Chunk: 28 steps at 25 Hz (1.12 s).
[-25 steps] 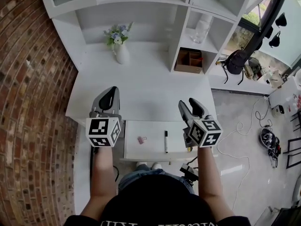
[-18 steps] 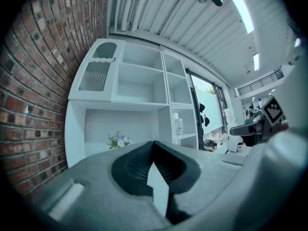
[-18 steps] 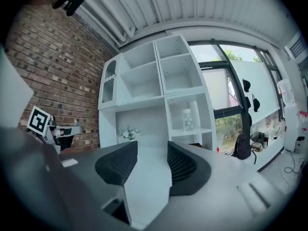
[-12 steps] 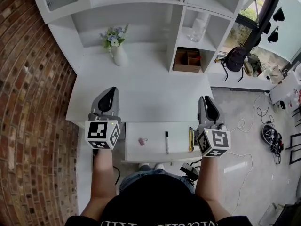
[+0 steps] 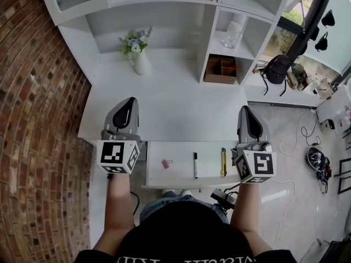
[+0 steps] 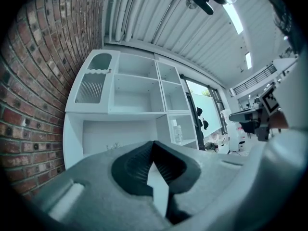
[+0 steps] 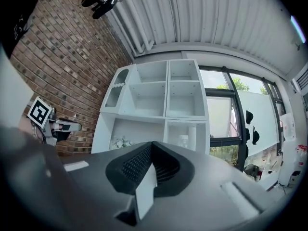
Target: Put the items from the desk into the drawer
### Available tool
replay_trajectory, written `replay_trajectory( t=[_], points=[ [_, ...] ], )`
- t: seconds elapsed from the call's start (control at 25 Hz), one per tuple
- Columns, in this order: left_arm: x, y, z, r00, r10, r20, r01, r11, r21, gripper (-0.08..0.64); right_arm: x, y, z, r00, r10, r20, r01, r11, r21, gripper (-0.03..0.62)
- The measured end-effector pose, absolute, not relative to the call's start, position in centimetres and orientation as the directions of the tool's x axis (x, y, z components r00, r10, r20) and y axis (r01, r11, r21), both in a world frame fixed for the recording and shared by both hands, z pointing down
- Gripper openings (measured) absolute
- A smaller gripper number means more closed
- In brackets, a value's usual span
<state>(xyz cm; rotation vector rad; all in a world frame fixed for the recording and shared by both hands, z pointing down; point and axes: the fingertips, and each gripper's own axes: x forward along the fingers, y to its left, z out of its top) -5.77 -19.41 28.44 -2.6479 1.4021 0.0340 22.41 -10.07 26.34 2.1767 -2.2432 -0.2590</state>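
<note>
The white drawer (image 5: 176,151) stands pulled out under the desk (image 5: 164,106). In it lie a pink clip (image 5: 165,163), a black marker (image 5: 194,165) and a yellow utility knife (image 5: 223,162). My left gripper (image 5: 130,102) hovers over the desk's front left, left of the drawer, shut and empty. My right gripper (image 5: 244,110) is beside the desk's right front corner, right of the drawer, also shut with nothing in it. In both gripper views the jaws meet, left gripper (image 6: 153,146) and right gripper (image 7: 152,146), and point at the shelf unit.
A white vase of flowers (image 5: 140,58) stands at the back of the desk. The shelf unit holds a brown box (image 5: 220,70) and a clear jar (image 5: 236,33). A brick wall (image 5: 38,119) runs along the left. A black backpack (image 5: 277,70) and cables lie on the floor at right.
My right gripper has swung right and away from the drawer's right side, and the yellow utility knife now shows lying in the drawer. The left gripper has hardly moved.
</note>
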Motion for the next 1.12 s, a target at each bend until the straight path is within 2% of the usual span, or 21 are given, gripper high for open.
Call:
replay_trajectory(
  t=[1.12],
  points=[
    [-5.7,-19.1,26.9,0.541,-0.835,-0.105,-0.840,-0.527,-0.131,0.003,21.3,-9.7,26.4,-0.074,-0.992,-0.101,-0.984,0.056,0.170,0.006]
  ],
)
